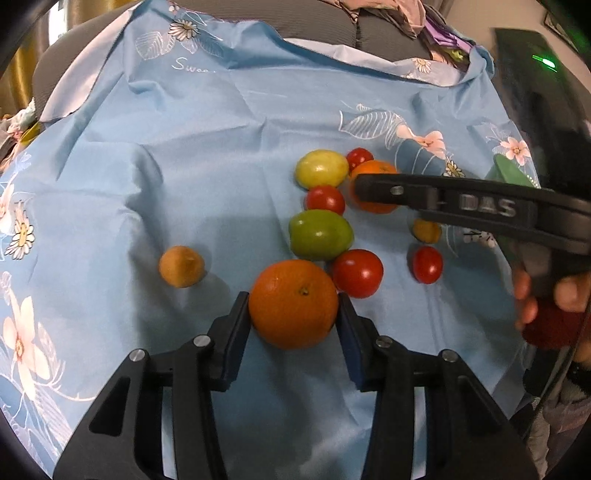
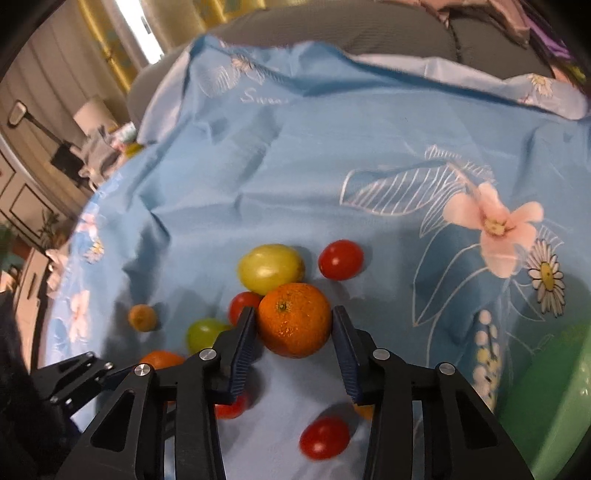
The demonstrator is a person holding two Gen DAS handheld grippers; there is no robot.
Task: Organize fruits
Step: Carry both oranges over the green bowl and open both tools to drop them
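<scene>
Fruits lie clustered on a light blue flowered cloth [image 1: 207, 155]. My left gripper [image 1: 293, 306] is shut on a large orange [image 1: 293, 303], both pads touching its sides. My right gripper [image 2: 293, 321] is open around a second orange [image 2: 294, 319]; the left pad touches it and the right pad stands just off it. That orange [image 1: 373, 173] shows in the left wrist view partly behind the right gripper's finger [image 1: 424, 194]. Around them lie a yellow-green fruit [image 1: 321, 168], a green fruit [image 1: 319, 234], several red tomatoes [image 1: 357, 272] and small tan fruits [image 1: 181, 266].
A green bowl [image 2: 554, 398] stands at the right edge of the right wrist view. Grey sofa cushions [image 1: 317, 22] rise behind the cloth. The person's hand [image 1: 550, 295] holds the right gripper. Room furniture [image 2: 66, 155] shows at far left.
</scene>
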